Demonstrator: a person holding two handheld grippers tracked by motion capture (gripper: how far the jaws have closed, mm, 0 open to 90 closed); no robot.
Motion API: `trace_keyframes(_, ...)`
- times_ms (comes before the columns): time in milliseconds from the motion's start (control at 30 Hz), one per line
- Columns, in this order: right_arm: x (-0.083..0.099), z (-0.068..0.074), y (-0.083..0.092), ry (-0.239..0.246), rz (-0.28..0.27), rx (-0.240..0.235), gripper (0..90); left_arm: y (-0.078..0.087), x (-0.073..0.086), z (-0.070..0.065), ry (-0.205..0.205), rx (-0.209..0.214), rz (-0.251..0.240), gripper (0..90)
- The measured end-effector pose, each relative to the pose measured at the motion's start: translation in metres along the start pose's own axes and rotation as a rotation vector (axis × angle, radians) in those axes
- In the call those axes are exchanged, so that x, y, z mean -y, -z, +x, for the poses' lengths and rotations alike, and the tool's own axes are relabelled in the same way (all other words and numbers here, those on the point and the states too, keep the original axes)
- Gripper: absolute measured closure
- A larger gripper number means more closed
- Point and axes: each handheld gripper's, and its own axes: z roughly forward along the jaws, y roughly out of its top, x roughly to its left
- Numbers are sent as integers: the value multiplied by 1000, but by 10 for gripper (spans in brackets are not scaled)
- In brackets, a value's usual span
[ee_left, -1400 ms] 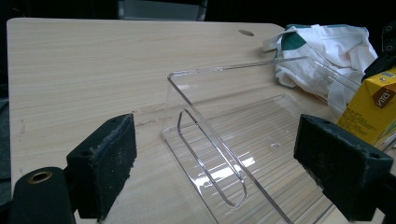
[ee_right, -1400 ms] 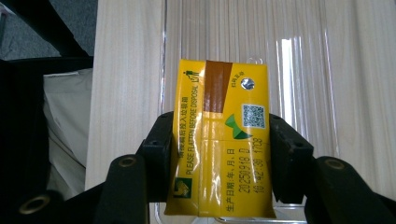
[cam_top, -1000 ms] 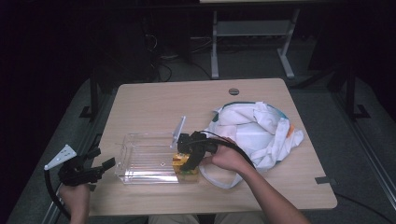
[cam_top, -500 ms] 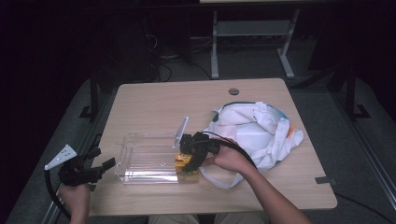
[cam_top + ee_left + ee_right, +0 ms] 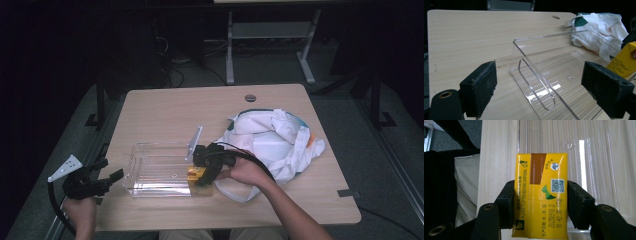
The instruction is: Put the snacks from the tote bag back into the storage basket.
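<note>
Your right gripper (image 5: 541,202) has just been easing its jaws apart around the yellow carton (image 5: 541,195), which sits between the pads at the right end of the clear tray (image 5: 150,172), and the carton now stands slightly lower in it than a second ago.

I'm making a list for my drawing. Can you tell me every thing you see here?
Drink carton: one, yellow with a brown patch, in the near right end of the clear tray, between the right claw's jaws.
Clear tray: one, see-through plastic, front left of the table.
Cloth bag: one, white with teal trim, crumpled on the right.
Table: one, light wood.
Right claw: one, black, jaws just been opening around the carton.
Left claw: one, black, open, at the table's left edge.
</note>
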Motion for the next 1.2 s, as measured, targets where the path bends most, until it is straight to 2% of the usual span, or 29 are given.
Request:
trace_keyframes(500, 3, 1, 1, -16, -11, 2, 456, 0, 0, 0, 1, -1, 2, 127)
trace_keyframes(767, 3, 0, 1, -28, -12, -9, 423, 0, 0, 0, 1, -1, 2, 127)
trace_keyframes(1200, 4, -1, 5, -34, -31, -3, 401, 0, 0, 0, 0, -1, 1, 127)
